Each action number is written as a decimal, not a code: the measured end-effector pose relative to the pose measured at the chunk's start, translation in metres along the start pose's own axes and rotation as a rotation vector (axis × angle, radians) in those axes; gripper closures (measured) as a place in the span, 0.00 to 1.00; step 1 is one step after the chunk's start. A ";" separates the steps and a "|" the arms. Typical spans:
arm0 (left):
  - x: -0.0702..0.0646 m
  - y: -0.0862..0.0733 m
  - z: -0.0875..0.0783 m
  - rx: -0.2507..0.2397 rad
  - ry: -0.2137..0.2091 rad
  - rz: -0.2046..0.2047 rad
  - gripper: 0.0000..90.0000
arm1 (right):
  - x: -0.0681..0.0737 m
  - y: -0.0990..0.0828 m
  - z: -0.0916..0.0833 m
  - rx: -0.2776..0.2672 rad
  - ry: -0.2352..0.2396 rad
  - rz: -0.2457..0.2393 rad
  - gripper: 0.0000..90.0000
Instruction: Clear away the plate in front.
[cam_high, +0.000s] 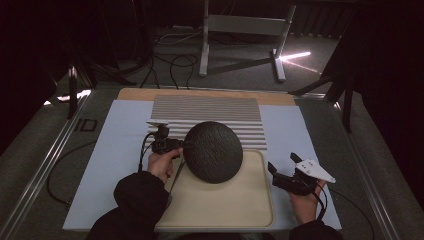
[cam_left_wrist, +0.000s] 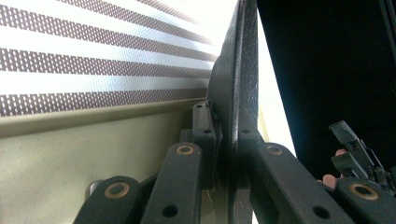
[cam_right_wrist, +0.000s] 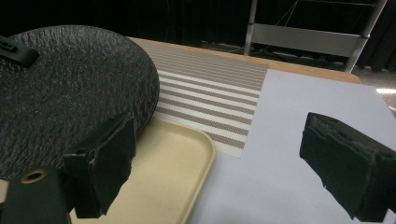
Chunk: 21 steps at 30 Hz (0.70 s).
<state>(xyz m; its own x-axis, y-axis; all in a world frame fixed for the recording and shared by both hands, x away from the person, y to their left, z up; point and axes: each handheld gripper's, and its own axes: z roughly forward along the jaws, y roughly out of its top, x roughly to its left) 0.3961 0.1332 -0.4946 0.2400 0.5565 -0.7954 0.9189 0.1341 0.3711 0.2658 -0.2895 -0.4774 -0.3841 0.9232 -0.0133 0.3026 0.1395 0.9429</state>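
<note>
Plate (cam_high: 214, 151): dark, round, rough-textured, tilted up over the tray (cam_high: 220, 205), its top edge over the striped mat (cam_high: 210, 107). The left gripper (cam_high: 179, 145) has its fingers (cam_left_wrist: 205, 133) clamped on the rim at nine o'clock. It looks stiff, fairly heavy and breakable, so a one-sided rim hold may swing; three o'clock is free. The right gripper (cam_high: 283, 167) waits there, fingers (cam_right_wrist: 105, 161) apart.

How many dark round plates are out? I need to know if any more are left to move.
1. The black textured plate is over the far end of the beige tray, its rim clamped in the left claw. No others visible.
</note>
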 end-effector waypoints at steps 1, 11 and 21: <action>0.000 -0.001 0.000 0.001 -0.002 0.002 0.95 | 0.000 0.000 0.000 0.000 0.000 0.000 0.12; 0.001 -0.009 -0.002 0.004 -0.012 -0.001 0.95 | 0.000 0.000 0.000 0.000 0.001 0.002 0.12; 0.000 -0.019 -0.003 0.020 -0.027 0.012 0.95 | 0.000 0.000 0.000 0.000 0.001 0.002 0.12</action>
<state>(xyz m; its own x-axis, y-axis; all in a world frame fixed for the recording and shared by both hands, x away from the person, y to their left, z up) 0.3779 0.1329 -0.5001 0.2594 0.5360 -0.8034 0.9218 0.1109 0.3716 0.2658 -0.2898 -0.4775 -0.3841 0.9232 -0.0115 0.3033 0.1379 0.9429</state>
